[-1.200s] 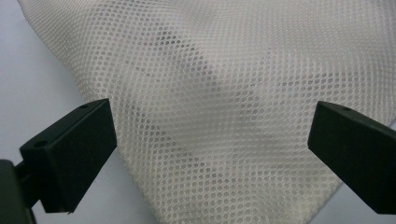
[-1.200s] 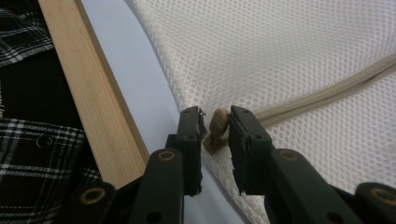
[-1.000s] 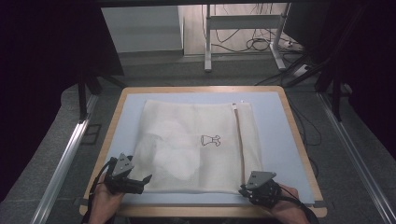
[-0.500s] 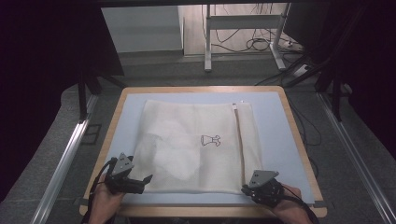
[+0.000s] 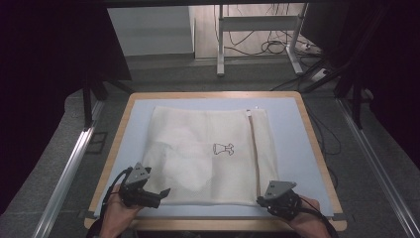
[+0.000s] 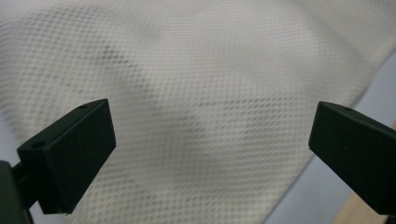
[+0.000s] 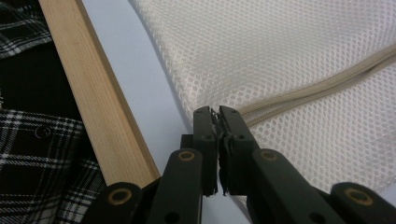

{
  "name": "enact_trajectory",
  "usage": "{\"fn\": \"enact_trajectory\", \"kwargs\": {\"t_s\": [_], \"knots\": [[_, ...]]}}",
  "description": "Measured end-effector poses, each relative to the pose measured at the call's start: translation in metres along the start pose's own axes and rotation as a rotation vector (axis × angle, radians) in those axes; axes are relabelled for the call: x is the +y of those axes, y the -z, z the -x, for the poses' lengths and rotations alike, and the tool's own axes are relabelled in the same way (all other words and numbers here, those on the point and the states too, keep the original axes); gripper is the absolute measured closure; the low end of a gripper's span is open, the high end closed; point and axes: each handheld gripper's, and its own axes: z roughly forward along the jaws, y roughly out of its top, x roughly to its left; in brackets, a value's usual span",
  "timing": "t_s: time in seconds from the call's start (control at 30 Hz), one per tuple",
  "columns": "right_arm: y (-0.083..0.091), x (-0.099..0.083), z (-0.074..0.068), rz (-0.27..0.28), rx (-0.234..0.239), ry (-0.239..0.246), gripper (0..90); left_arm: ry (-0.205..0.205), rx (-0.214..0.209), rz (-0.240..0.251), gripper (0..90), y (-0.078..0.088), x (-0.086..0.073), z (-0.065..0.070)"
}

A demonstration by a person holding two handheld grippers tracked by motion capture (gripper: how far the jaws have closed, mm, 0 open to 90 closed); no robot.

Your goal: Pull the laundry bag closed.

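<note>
Your right gripper [image 7: 218, 114] has just been closing and pinches the mesh bag [image 5: 208, 148] edge by its zipper [image 7: 322, 86]; your left gripper [image 6: 210, 140] stands spread over the mesh.

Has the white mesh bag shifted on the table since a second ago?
No. In the high view the mesh bag lies as before: its near edge just short of the table's wooden rim, its zip at the same angle.

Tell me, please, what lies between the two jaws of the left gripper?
In the left gripper view, the left gripper has its jaws wide apart, and white mesh of the laundry bag spans the stretch between them, untouched by either jaw.
</note>
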Motion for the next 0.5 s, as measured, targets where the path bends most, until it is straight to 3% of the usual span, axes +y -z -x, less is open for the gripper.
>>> {"fn": "enact_trajectory", "kwargs": {"t_s": [0.3,0.43,0.5], "knots": [[0.0023,-0.0023,0.0025,0.001,0.010,-0.008,83.8,-0.024,-0.001,-0.013,0.5,-0.0038,0.0035,0.0062],[0.0033,-0.0024,0.0020,-0.003,0.007,-0.005,83.8,-0.019,-0.021,0.002,0.2,-0.0040,0.0051,0.0073],[0.0034,-0.0026,0.0022,-0.003,0.008,-0.008,84.0,-0.007,-0.056,0.017,0.2,-0.0051,0.0070,0.0085]]}}
